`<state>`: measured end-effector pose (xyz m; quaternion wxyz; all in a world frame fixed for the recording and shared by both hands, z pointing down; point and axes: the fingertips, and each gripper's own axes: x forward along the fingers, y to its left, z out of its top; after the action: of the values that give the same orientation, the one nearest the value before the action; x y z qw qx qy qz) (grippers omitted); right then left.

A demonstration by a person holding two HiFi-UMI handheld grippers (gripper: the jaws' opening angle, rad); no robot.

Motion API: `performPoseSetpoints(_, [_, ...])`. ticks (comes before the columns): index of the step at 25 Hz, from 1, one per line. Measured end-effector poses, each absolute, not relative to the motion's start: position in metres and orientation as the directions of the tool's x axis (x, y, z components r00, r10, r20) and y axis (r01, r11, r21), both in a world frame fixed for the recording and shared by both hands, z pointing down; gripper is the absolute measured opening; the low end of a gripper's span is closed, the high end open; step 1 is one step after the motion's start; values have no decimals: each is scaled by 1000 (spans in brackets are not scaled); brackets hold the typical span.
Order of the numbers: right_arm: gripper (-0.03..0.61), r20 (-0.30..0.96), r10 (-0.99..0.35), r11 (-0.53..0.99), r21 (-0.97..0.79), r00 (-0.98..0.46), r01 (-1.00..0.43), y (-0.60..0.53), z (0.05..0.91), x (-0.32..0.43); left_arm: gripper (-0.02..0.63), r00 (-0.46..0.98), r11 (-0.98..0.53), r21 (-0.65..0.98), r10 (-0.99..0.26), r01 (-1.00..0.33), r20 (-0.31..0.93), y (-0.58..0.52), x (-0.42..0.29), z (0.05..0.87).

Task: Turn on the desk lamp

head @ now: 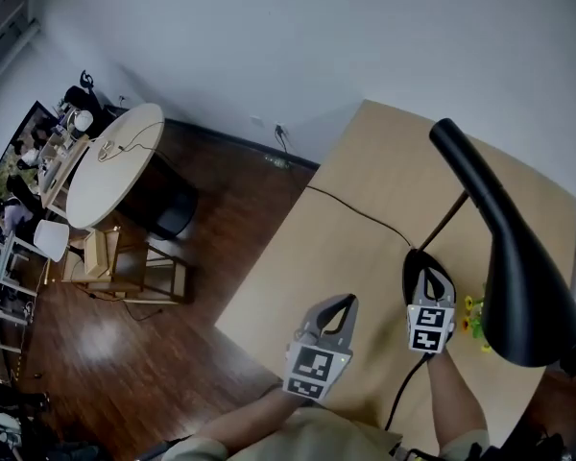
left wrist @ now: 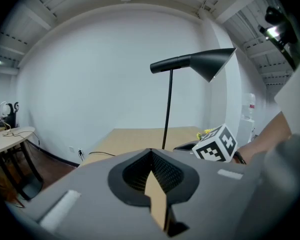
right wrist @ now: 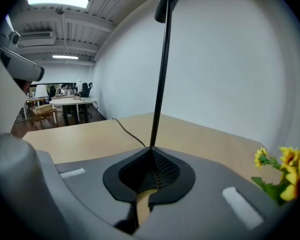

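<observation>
A black desk lamp stands on the wooden desk (head: 365, 257). Its large shade (head: 509, 267) hangs over the right side, and its thin pole (head: 446, 221) slants down to the desk. My right gripper (head: 416, 254) is shut and empty, with its tip at the foot of the pole (right wrist: 160, 79). The lamp's base is hidden behind its jaws. My left gripper (head: 349, 302) is also shut and empty, hovering over the desk just left of the right one. In the left gripper view the shade (left wrist: 205, 64) and pole (left wrist: 167, 109) rise ahead to the right. No light comes from the shade.
The lamp's black cable (head: 355, 209) runs across the desk to its far left edge. Small yellow flowers (head: 475, 320) stand right of my right gripper. On the floor at left are a round white table (head: 115, 161) and a wooden stool (head: 125, 262).
</observation>
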<state>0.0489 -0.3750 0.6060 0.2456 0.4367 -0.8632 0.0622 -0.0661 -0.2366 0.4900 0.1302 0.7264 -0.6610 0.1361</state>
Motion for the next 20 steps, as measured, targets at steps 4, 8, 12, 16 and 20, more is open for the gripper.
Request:
performPoseSetpoints(4, [0,539,-693,628,126,-479,-768,-394,635,40,0,65,-68,6,-920,-998,386,-236,-71,496])
performPoseSetpoints(8, [0,590,-656,661,148,-471,-735,-402,655,29,0,41,-44,3,-917,-999,396,-230,-79,498])
performPoseSetpoints(12, [0,640,-632,656,140,-437,-742,-405,674,27,0,26,-25,8,-916,-1000,401,-226,-85,500])
performPoseSetpoints(16, [0,642,-632,641,117,-435,-759,-408,679,26,0,25,-19,21,-917,-1000,398,-227,-88,501])
performPoseSetpoints(20, [0,653,-628,641,124,-424,-758,-407,679,26,0,45,-34,35,-919,-999,392,-227,-85,500])
